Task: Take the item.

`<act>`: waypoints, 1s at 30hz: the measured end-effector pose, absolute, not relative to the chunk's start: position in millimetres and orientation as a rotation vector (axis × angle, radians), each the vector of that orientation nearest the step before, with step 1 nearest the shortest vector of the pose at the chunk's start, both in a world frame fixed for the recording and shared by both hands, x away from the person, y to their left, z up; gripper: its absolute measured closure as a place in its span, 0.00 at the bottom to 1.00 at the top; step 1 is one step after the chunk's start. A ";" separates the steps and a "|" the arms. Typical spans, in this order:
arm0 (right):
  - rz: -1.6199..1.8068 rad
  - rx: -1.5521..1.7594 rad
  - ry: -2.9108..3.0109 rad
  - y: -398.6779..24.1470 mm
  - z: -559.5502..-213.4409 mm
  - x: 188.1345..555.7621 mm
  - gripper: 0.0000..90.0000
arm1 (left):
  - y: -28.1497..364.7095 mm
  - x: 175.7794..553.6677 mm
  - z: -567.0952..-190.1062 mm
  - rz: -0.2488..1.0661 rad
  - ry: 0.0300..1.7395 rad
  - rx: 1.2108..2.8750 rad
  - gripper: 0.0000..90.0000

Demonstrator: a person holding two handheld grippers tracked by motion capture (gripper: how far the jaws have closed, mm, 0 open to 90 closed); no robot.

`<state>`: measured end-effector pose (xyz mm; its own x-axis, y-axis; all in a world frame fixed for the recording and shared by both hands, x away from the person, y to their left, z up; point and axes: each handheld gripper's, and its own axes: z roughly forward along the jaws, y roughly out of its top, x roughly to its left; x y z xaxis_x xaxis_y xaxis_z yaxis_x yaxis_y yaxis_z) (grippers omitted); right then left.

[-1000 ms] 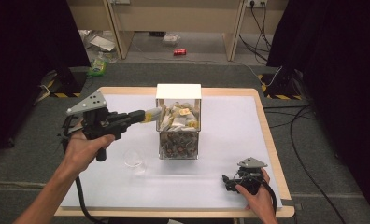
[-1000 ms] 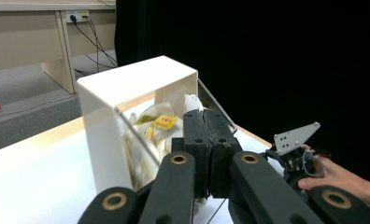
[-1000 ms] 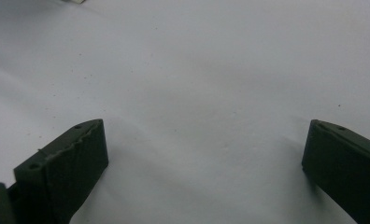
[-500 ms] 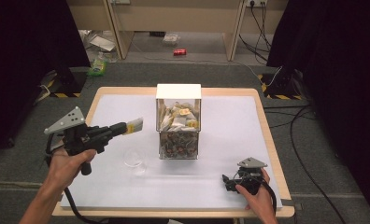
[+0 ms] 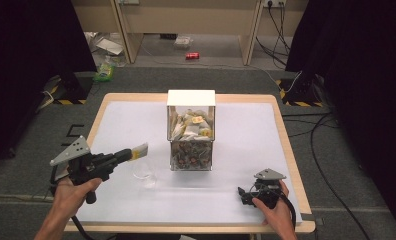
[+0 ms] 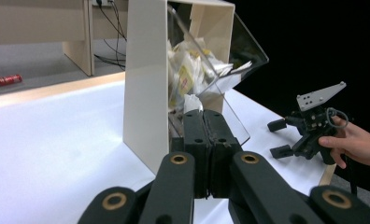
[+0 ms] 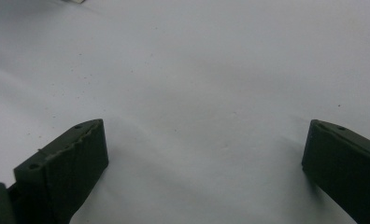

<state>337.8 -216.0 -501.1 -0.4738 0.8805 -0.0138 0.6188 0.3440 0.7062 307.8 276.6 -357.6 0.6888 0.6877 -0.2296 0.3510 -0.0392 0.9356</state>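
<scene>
The right gripper (image 5: 242,195) is resting at the near right of the white tabletop (image 5: 246,135), its fingers (image 7: 66,163) spread wide with nothing but bare surface between them. At the near left, the left gripper (image 5: 131,154) is gripping a small sachet (image 5: 139,151), pale with a yellow patch, in tightly clenched fingers (image 6: 195,140); any print on it is too small to read. The sachet is hanging just above a clear glass cup (image 5: 144,172). Farther back, mid-table, a clear dispenser box (image 5: 191,131) with a white top is standing, packed with similar sachets. On the floor beyond is lying a red can (image 5: 192,55), its label unreadable.
</scene>
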 end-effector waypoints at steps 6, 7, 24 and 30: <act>0.909 1.323 2.218 -215.8 -501.0 337.6 0.01 | 277.5 306.6 -371.4 0.321 0.873 1.646 0.98; 0.909 1.316 2.220 -216.1 -501.1 337.9 0.01 | 277.2 306.5 -374.0 0.318 0.877 1.648 0.98; 0.908 1.317 2.220 -216.1 -501.0 337.8 0.01 | 274.5 306.3 -406.6 0.342 0.941 1.681 0.98; 0.908 1.318 2.219 -216.0 -501.1 337.8 0.01 | 274.9 308.5 -413.8 0.356 0.961 1.692 0.98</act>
<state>337.8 -216.0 -501.1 -0.4737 0.8806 -0.0129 0.6188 0.3433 0.7066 308.5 274.9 -413.8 0.6253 0.7455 -0.2308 0.4146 -0.0668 0.9076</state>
